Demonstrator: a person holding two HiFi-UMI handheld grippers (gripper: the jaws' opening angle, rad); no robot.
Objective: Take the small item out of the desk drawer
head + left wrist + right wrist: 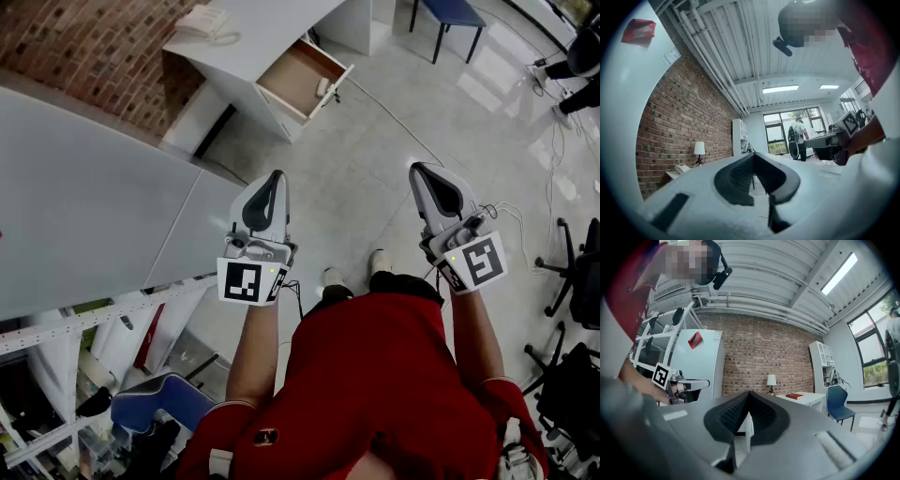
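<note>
two jobs left, by my reading: get over to the drawer [298, 80] and lift the small item [322, 86] out; neither is begun; the one part already settled is that the drawer stands pulled open from the white desk [253, 42], upper middle of the head view; the item, small and pale, lies inside it toward the right end, close by the drawer's front panel; too small to say what it is; desk and drawer are well apart from the person, with bare floor [375, 178] between

left tongs [275, 176] held up at centre left of the head view, tips pointing toward the desk; in its own view the dark pads meet at the tips, clenched, nothing between them, only the room beyond

right tongs [419, 169] held level with it at centre right; pads pressed together likewise, clenched on nothing; touching nothing

judgement: task at its very start; whichever tongs goes in must be released wide before it reaches the item; the drawer's front panel beside the item may crowd the approach
</note>
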